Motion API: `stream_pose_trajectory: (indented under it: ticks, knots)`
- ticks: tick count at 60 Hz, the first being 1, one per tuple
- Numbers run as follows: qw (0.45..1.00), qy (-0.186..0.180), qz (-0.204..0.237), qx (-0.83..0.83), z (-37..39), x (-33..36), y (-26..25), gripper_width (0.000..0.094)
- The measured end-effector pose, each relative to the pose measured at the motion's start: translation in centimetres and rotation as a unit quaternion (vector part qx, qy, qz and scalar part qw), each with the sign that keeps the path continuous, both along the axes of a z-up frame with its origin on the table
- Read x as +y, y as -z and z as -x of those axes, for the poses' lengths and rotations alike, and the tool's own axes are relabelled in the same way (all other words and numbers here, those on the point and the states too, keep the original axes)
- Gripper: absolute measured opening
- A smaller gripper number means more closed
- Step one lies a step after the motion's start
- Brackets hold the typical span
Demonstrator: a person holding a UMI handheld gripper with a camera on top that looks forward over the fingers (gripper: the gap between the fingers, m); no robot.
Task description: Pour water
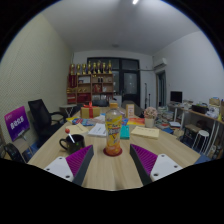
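Observation:
A clear plastic bottle (113, 128) with a yellow-orange label and an orange cap stands upright on the wooden table (112, 172), on a dark coaster-like base. My gripper (112, 161) is open, its purple-padded fingers (78, 162) spread wide on either side. The bottle stands just ahead of the fingertips, centred between them, with wide gaps on both sides. Nothing is held.
Beyond the bottle the table carries papers (97, 129), a red can (90, 112), a cup (151, 119) and other clutter. A black object (72, 141) lies left of the bottle. A black office chair (42, 117) stands at the left, shelves (88, 80) at the back wall, a desk (200, 115) at the right.

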State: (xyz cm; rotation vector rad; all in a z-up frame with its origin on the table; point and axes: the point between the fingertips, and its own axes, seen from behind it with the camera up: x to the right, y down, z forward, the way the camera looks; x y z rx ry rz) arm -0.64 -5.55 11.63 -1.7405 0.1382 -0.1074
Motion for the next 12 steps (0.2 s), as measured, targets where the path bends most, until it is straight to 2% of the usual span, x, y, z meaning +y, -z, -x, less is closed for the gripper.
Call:
stream_pose_trajectory:
  ticks: [5, 12]
  knots:
    - [1.000, 0.002, -0.003, 0.009, 0.5, -3.7, -0.2, 0.0828]
    - [0.999, -0.014, 0.002, 0.031, 1.6, -7.2, 0.5, 0.0826]
